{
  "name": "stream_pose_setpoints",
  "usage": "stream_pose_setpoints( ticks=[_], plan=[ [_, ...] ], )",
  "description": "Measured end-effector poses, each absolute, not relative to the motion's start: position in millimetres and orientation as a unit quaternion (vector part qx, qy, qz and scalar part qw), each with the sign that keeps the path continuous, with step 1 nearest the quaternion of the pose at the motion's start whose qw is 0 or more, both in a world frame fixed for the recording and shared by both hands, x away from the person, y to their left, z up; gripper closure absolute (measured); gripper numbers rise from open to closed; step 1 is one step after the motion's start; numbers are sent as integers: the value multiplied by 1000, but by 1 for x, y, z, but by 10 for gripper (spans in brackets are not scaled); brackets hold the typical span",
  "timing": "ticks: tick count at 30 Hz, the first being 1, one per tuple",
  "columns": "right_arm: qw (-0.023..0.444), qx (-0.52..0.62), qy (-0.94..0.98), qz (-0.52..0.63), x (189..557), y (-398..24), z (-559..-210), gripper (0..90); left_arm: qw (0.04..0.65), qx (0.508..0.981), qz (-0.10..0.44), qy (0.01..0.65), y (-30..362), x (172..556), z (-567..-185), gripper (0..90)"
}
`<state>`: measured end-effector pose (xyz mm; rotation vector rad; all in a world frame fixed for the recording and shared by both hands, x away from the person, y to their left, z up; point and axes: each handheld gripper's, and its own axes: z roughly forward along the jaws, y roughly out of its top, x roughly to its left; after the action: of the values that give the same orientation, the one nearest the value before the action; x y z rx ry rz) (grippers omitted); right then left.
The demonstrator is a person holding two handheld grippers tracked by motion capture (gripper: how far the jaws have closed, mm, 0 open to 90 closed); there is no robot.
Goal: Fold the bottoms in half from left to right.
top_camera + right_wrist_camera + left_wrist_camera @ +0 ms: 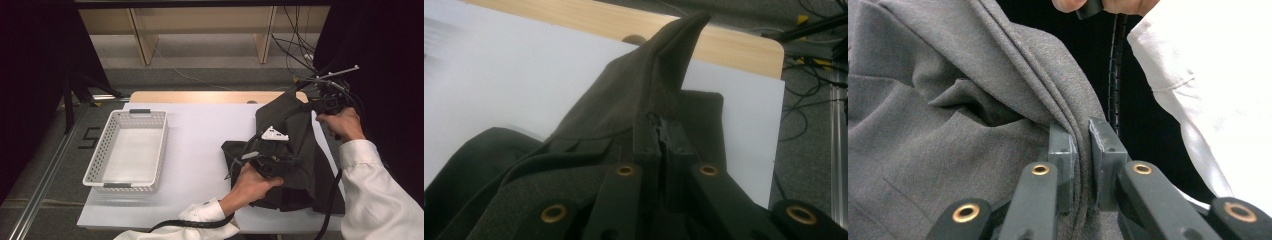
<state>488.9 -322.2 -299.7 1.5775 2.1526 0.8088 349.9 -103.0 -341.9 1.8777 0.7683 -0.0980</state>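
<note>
A white perforated basket (125, 150) sits at the left of the high view on a white-topped desk (200, 130), well apart from the work at right. At centre right of that frame, a dark grey garment (295, 155) lies bunched on the desk, part of it drawn up toward the upper right. The left gripper (265, 155), held by a hand in a white sleeve (207, 212) rising from the bottom edge, rests low on the garment; in the left gripper view its jaws are clamped on a folded, seamed edge of the grey cloth (973, 115) at lower centre. At the far right of the high view, the right gripper (327, 100) holds a raised part of the garment above the desk's back corner. In the right gripper view its jaws are pressed together on the dark fabric (639, 100), which peaks toward the top centre of the frame over the desk's wooden edge (734, 45).
</note>
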Motion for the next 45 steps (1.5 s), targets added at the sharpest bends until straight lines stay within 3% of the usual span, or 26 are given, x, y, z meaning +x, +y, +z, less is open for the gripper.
stream_pose_setpoints(
  ticks=[16, 45],
  plan=[
    [211, 573, 755, 239, 496, -338, -290, 876, 519, 790, -55, 322, -133, 359, -343, 805],
    [198, 588, 752, 223, 499, -356, -321, 864, 485, 813, -92, 308, -162, 359, -363, 762]
  ],
)
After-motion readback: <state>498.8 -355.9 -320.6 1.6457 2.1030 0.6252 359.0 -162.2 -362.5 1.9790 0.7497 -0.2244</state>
